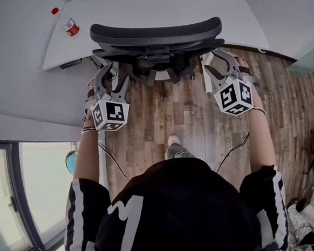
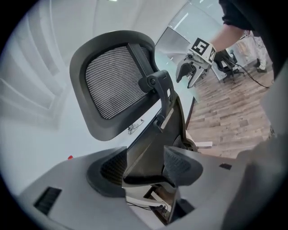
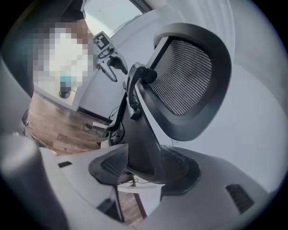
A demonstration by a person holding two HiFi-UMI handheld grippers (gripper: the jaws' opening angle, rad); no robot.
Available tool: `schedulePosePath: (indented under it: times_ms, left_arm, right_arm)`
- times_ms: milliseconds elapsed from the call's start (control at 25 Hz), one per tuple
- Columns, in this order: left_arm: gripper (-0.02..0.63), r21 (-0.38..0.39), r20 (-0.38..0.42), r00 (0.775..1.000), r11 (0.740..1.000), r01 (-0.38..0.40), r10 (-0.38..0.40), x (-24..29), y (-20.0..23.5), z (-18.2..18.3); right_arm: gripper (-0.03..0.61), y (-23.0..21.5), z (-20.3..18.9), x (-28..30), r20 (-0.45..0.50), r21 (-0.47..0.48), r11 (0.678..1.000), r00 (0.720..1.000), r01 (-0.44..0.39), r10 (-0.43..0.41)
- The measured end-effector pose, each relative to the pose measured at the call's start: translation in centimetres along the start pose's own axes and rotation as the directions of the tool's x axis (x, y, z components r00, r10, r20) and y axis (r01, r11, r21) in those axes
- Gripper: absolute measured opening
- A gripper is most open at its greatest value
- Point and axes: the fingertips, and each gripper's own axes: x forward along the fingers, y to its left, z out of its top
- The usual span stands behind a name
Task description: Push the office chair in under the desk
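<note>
The black mesh-backed office chair [image 1: 153, 32] stood with its back at the edge of the white curved worktop [image 1: 156, 3]. Our left hand-held gripper [image 1: 113, 76] and right hand-held gripper [image 1: 217, 64] each clamped 1 side of its back frame. Equal pushes should keep it straight, we judged. Only the head view showed the worktop edge; the gripper views showed each grip close up.
</note>
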Motion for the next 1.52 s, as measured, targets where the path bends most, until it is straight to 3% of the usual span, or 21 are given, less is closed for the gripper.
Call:
schedulePosePath:
  times_ms: [560,760,1240,1520]
  left_arm:
    - [0.244,-0.123,0.093,0.995,0.992,-0.024,0.035,-3.6,-1.7,2.3]
    - [0.244,-0.171,0.125,0.991,0.985,-0.024,0.045,-5.1,-2.5,3.1]
    - [0.244,-0.273,0.15,0.985,0.961,-0.044,0.087,-8.4,-3.9,3.5]
    - [0.241,-0.328,0.176,0.978,0.943,-0.049,0.112,-10.3,-4.7,4.3]
  right_arm:
    - [0.21,2.0,3.9,-3.3,0.113,0.188,0.981,0.991,0.045,-0.067]
    - [0.21,2.5,5.0,-4.4,0.151,0.282,0.957,0.982,0.069,-0.115]
    - [0.207,5.1,8.0,-7.2,0.236,0.384,0.923,0.963,0.033,-0.133]
    - [0.162,6.7,8.8,-8.6,0.259,0.439,0.898,0.953,0.027,-0.155]
